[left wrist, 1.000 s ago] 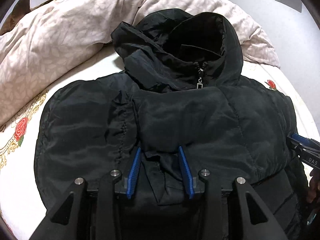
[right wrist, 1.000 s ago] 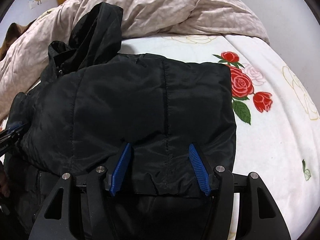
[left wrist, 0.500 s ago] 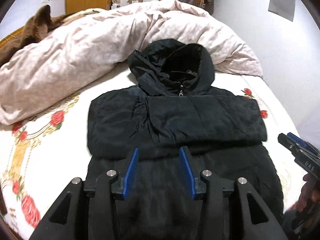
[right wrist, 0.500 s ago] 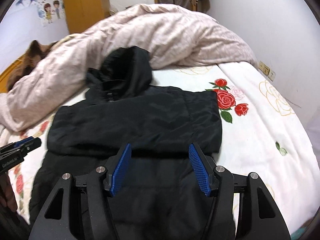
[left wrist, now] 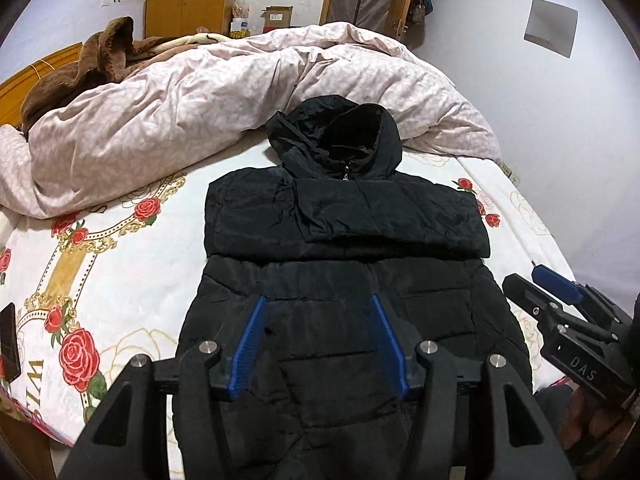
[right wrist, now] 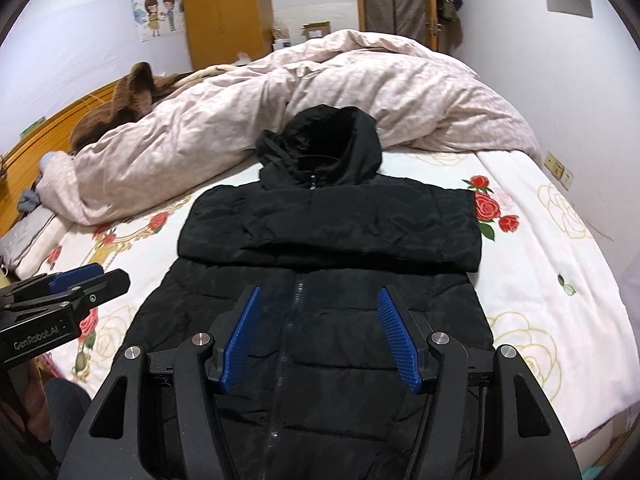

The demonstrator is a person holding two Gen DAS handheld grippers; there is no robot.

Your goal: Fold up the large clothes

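A black hooded puffer jacket (left wrist: 344,280) lies front up on the bed, hood (left wrist: 340,140) toward the duvet. Both sleeves are folded across the chest in a flat band (left wrist: 348,220). It also shows in the right wrist view (right wrist: 320,280). My left gripper (left wrist: 318,312) is open and empty, held above the jacket's lower half. My right gripper (right wrist: 320,304) is open and empty, above the zip near the hem. The right gripper also shows at the right edge of the left wrist view (left wrist: 560,304); the left gripper shows at the left of the right wrist view (right wrist: 80,284).
A crumpled pink duvet (left wrist: 200,100) lies across the far side of the bed, with a brown blanket (left wrist: 80,68) behind it. The rose-patterned sheet (left wrist: 100,260) shows on both sides of the jacket. A dark phone (left wrist: 8,340) lies at the bed's left edge. A wall (right wrist: 580,80) runs along the right.
Both grippers let go of the sleeve fabric and pulled back and up from the jacket's chest to above its lower half. The folded sleeves stay in place.
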